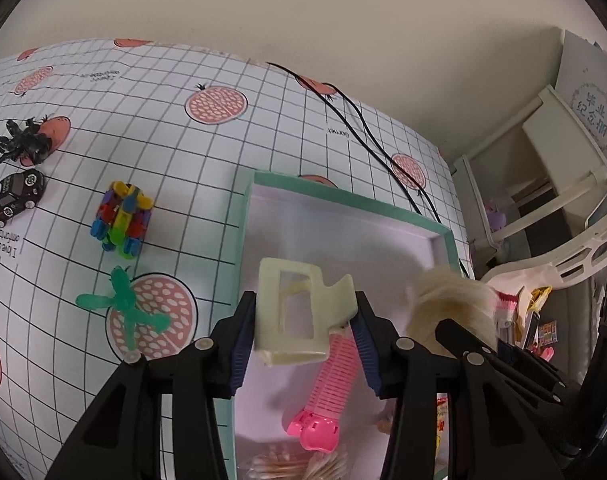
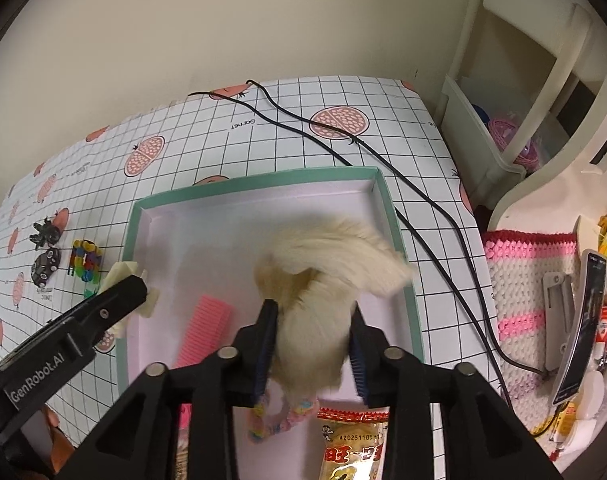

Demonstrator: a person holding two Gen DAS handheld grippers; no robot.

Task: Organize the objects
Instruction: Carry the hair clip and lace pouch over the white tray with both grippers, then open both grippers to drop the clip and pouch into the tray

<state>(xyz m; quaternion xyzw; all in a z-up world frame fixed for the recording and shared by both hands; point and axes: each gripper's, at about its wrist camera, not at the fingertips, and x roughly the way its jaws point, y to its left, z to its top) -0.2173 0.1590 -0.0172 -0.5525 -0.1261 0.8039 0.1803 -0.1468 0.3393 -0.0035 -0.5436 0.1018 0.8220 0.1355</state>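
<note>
The left gripper [image 1: 305,320] was clamped on one cream hair claw clip [image 1: 299,314], holding it above the near left part of the single green-rimmed tray [image 1: 345,196]. Just under its fingertips lay one pink comb clip [image 1: 331,384] on the tray floor, and nearer the camera one bunch of cotton swabs [image 1: 299,466]. Off to the left of that gripper, on the gridded tablecloth [image 1: 207,152], sat four toys: one green figure [image 1: 123,308], one multicoloured block bundle [image 1: 121,220], one black toy car [image 1: 15,196] and one black figure [image 1: 21,142].

The right gripper [image 2: 313,346] was squeezed tight on one fluffy cream pompom [image 2: 323,276], over the tray's near middle. One pastel hair tie [image 2: 279,416] hung below it, one gold snack packet [image 2: 353,444] beneath. Two black cables [image 2: 423,216] ran beyond to the right.
</note>
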